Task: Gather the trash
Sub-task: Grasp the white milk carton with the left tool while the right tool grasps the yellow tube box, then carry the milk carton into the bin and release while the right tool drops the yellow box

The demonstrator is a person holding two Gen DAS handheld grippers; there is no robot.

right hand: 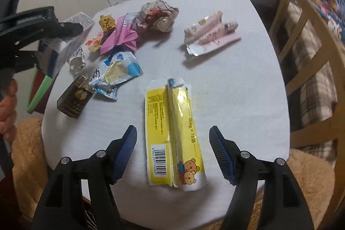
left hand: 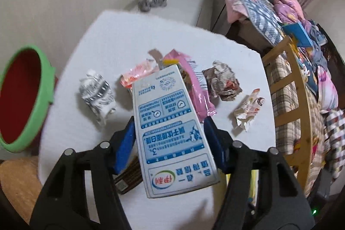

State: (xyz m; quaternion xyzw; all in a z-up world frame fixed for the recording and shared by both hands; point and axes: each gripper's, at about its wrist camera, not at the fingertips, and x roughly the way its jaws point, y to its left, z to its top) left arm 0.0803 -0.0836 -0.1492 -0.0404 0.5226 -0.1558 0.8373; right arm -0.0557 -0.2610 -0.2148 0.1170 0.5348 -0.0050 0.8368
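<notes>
The milk carton (left hand: 170,128) (print upside down) sits clamped in the left gripper (left hand: 169,137), hiding litter beneath. The right gripper (right hand: 172,150) hovers spread above the yellow wrapper (right hand: 172,133) on the table (right hand: 248,79).

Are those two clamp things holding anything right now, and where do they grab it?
The left gripper pinches a flattened blue-and-white milk carton across its long side edges, near mid-length. The right gripper holds nothing; its jaws stand open either side of a yellow wrapper.
</notes>
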